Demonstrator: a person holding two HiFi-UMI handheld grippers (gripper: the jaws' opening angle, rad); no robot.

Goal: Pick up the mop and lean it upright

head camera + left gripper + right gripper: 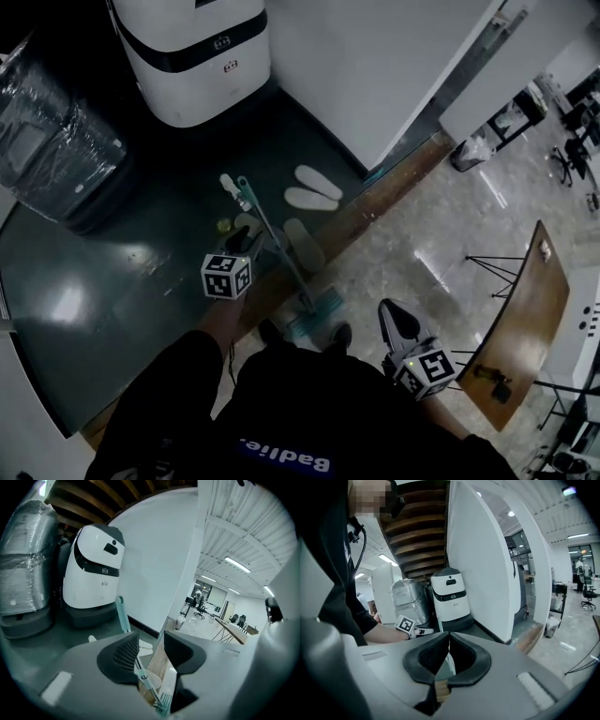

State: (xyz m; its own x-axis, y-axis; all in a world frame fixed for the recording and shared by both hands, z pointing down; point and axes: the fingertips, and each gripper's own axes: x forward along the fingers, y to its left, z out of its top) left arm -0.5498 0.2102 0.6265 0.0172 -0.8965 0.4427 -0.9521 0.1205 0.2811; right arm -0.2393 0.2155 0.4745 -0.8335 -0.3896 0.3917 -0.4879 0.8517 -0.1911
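The mop lies on the floor, its thin teal-and-white handle (272, 239) running from the dark green floor down to its flat teal head (314, 317) by the person's feet. My left gripper (246, 236) hangs low right at the handle's upper half. In the left gripper view its jaws (151, 651) stand open, with the handle (123, 616) passing behind the left pad and the mop head (161, 704) showing in the gap below. My right gripper (398, 319) is off to the right, away from the mop. Its jaws (449, 637) are shut with nothing in them.
A white robot unit (192, 56) and a plastic-wrapped bulky thing (47, 141) stand at the back of the green floor. White slippers (314, 187) lie beside the mop handle. A white wall panel (375, 66) rises behind. A wooden table (525, 319) stands at the right.
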